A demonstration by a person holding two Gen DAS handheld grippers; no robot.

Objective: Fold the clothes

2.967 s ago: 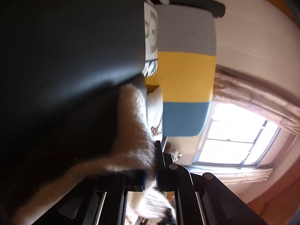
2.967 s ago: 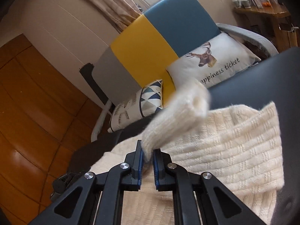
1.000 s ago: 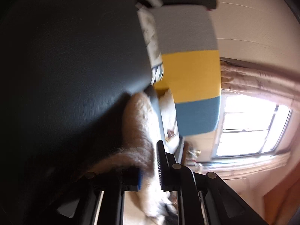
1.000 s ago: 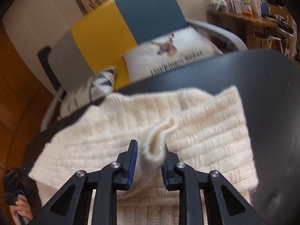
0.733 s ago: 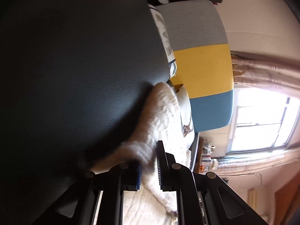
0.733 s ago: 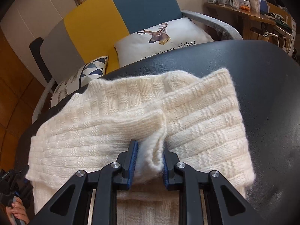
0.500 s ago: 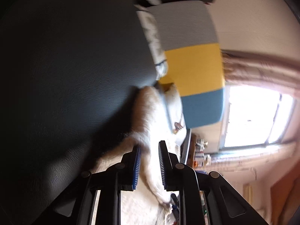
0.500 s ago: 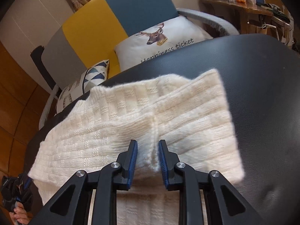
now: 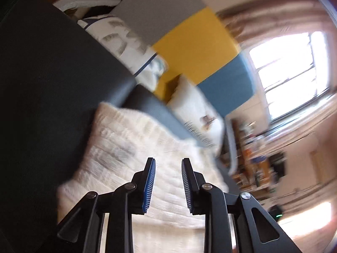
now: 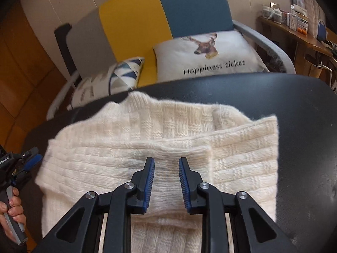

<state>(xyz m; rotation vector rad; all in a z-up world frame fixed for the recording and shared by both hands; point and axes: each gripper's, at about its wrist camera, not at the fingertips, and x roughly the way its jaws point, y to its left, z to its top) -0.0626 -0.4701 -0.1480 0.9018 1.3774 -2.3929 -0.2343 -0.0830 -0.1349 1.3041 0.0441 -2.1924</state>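
Note:
A cream knitted sweater point(image 10: 168, 135) lies on the black table point(image 10: 294, 126), its sleeve folded flat across the body. My right gripper point(image 10: 166, 159) hovers just above the sleeve's cuff, open, its pads not pressing the knit. In the left wrist view my left gripper point(image 9: 168, 160) hangs over the sweater point(image 9: 130, 147) near its left side. Its jaws are opening and nothing is between them. The left gripper point(image 10: 21, 164) also shows at the right wrist view's left edge, held by a person's hand point(image 10: 10, 210).
Behind the table stands an armchair point(image 10: 147, 21) in grey, yellow and blue with a deer pillow point(image 10: 210, 54) and a triangle-patterned pillow point(image 10: 122, 71). A wooden shelf point(image 10: 294, 25) with small items runs along the right wall. Bare table point(image 9: 52, 73) lies left of the sweater.
The right gripper let go of the sleeve, which now lies flat on the sweater. The left gripper released the sweater's edge, rolled upright and rose.

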